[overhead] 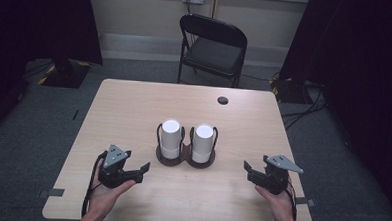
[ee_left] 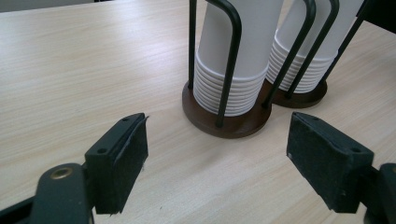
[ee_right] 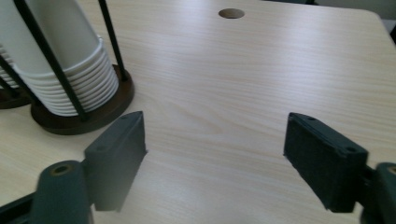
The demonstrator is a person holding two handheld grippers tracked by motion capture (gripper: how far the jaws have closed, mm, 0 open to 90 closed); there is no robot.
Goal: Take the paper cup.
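Note:
Two stacks of white paper cups stand upside down in a dark twin holder with black wire hoops at the table's middle: the left stack [overhead: 171,138] and the right stack [overhead: 202,142]. My left gripper [overhead: 142,166] rests near the front left, pointing toward the holder base [ee_left: 224,122]; its jaws stand wide apart with only bare table between them [ee_left: 217,154]. My right gripper [overhead: 246,166] sits near the front right, also open and holding nothing [ee_right: 215,144]. In the right gripper view the nearer cup stack [ee_right: 70,70] stands at the upper left.
The light wooden table [overhead: 134,108] has a round cable hole [overhead: 223,100] at its back right. A black folding chair [overhead: 212,46] stands behind the table. Dark curtains hang at both sides, and cables lie on the grey floor to the right.

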